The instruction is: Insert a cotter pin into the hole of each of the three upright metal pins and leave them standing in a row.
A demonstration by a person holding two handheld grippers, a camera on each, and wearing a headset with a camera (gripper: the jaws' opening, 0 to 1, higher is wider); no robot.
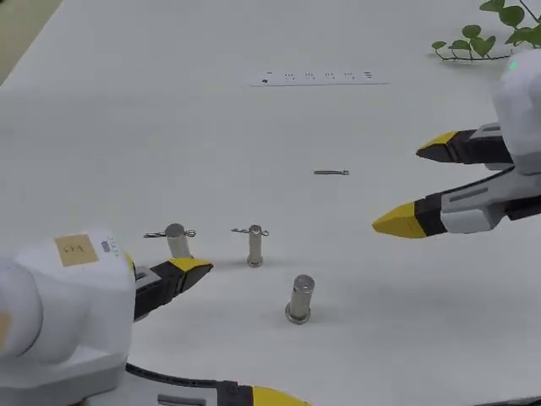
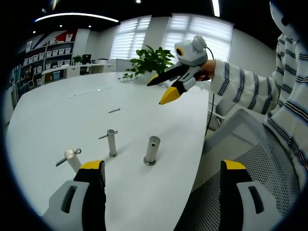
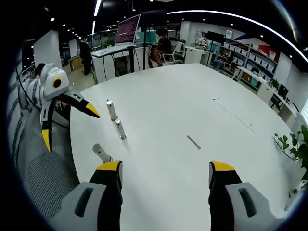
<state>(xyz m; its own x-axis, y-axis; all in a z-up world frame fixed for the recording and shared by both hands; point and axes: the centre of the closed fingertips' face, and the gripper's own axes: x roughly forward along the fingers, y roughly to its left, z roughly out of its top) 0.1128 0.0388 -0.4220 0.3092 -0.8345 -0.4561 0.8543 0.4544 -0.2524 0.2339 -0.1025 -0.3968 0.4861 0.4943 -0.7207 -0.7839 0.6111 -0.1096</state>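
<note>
Three upright metal pins stand on the white table [image 1: 406, 338]. The left pin [image 1: 177, 241] [image 2: 73, 160] [image 3: 111, 109] and the middle pin [image 1: 255, 245] [image 2: 112, 143] [image 3: 120, 129] each carry a cotter pin through the head. The right pin [image 1: 299, 298] [image 2: 151, 150] [image 3: 101, 153] has none. A loose cotter pin [image 1: 330, 172] [image 2: 114, 110] [image 3: 194, 142] lies flat farther back. My left gripper [image 1: 243, 331] [image 2: 161, 166] [image 3: 72, 131] is open, just in front of the left pin. Off to the right, above the table, my right gripper [image 1: 398, 188] [image 2: 155, 93] [image 3: 163, 166] is open and holds nothing.
A long flat strip [image 1: 321, 78] lies at the table's far side and a green plant [image 1: 499, 30] at the back right corner. A mesh chair [image 2: 240, 144] and a person's striped sleeve [image 2: 250, 86] are beside the near table edge.
</note>
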